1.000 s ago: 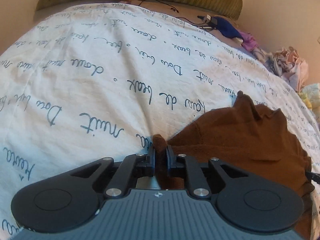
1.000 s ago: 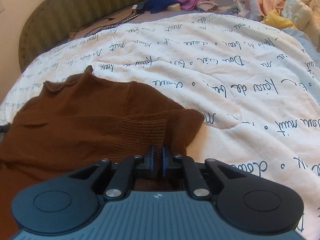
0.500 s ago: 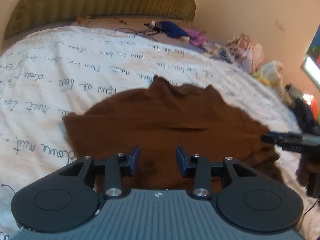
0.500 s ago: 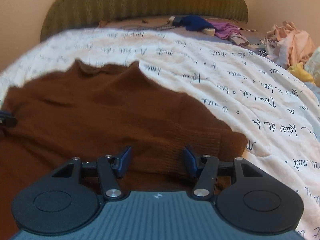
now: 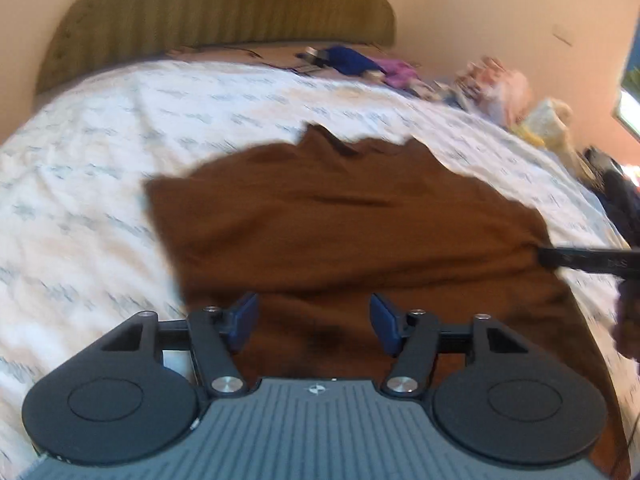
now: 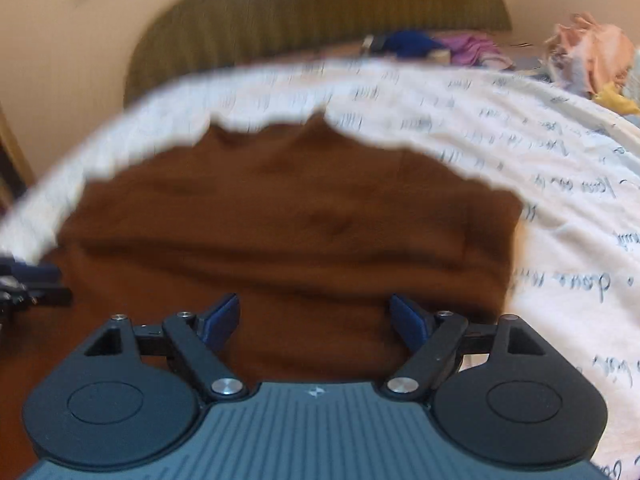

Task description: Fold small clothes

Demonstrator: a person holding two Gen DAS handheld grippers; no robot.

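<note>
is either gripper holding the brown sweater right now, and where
Nothing is held. The left gripper and right gripper are both open above the brown sweater, with no cloth between the fingers.

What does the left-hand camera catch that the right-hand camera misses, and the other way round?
Only the left camera shows the left gripper up close, open over the brown sweater, and a bright window at the far right edge.

Only the right camera shows the right gripper up close, also open, and readable script printed on the white blanket.

Both show the sweater lying flat, the green headboard, the blue cloth and the pink pile of clothes.
</note>
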